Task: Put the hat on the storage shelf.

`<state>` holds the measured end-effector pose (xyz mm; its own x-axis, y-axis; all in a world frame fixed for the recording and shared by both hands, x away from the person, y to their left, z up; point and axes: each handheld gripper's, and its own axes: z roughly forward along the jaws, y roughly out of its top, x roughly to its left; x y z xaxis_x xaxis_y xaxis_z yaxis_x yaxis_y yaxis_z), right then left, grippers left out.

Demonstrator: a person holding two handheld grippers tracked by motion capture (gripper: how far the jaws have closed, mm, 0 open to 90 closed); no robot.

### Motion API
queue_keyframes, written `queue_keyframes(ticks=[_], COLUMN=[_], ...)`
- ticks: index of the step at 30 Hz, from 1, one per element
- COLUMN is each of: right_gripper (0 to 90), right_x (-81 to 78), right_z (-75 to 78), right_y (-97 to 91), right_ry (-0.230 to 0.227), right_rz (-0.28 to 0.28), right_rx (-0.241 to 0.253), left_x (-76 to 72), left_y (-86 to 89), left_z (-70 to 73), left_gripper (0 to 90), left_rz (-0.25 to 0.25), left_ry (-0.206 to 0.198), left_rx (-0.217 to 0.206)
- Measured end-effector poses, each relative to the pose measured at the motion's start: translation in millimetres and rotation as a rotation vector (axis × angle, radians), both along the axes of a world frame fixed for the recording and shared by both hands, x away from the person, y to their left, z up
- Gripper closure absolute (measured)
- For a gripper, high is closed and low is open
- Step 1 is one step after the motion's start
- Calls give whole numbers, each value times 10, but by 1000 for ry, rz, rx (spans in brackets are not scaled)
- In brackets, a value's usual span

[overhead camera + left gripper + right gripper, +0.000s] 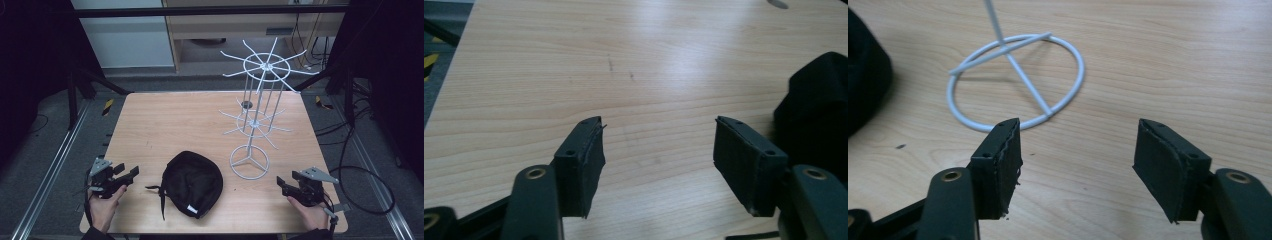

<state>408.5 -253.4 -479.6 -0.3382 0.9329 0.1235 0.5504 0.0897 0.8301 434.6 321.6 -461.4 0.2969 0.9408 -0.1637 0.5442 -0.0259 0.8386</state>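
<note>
On the left side of my high view I see the left gripper [131, 173]. A hand [104, 204] holds it low over the near left part of the wooden table [170, 120]. In the left gripper view its two black jaws stand wide apart, and only bare wood shows between them. Nothing is in its grip.

Just to the right of it lies a black cap [192, 182]. It sits flat on the table near the front edge, and a thin strap [162, 199] sticks out on its left side. In the left gripper view the cap [816, 107] is a dark lump past the right jaw. I cannot tell if it touches the jaw.

Next comes a white wire rack [260, 107]. It stands upright with a round ring base [249, 162] just beside the cap, and thin arms spread out at two heights.

On the far right is the right gripper [280, 183], held by the other hand [314, 214]. Its jaws are wide apart too, with nothing between them. In the right gripper view the ring base [1015, 80] lies just past the jaws.
</note>
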Motion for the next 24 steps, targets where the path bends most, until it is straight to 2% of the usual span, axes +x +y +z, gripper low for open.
queue_keyframes(ticks=[4, 6, 11, 13, 15, 17, 18, 24], right_gripper=[383, 383, 383, 398, 424, 429, 464, 517], right_x=[-59, -85, -119, -131, -147, -151, -149, -137], right_z=[47, 67, 108, 142, 189, 203, 225, 271], right_y=[95, 186, 344, 428, 551, 595, 689, 867], right_ry=[-23, -20, -20, -36, -54, -52, -51, -42], right_rz=[42, 84, 130, 153, 202, 216, 246, 302], right_rx=[-3, -5, 7, 12, 17, 20, 20, 17], left_x=[-78, -105, -156, -169, -180, -187, -195, -215], left_y=[-92, -129, -224, -274, -322, -383, -416, -528], left_z=[63, 85, 130, 148, 157, 165, 175, 216], left_gripper=[428, 447, 460, 462, 483, 485, 494, 517], left_rz=[-23, -27, -52, -68, -81, -100, -109, -147], left_ry=[-26, -37, -42, -38, -34, -27, -31, -36], left_rx=[-16, -22, -28, -40, -43, -38, -33, -17])
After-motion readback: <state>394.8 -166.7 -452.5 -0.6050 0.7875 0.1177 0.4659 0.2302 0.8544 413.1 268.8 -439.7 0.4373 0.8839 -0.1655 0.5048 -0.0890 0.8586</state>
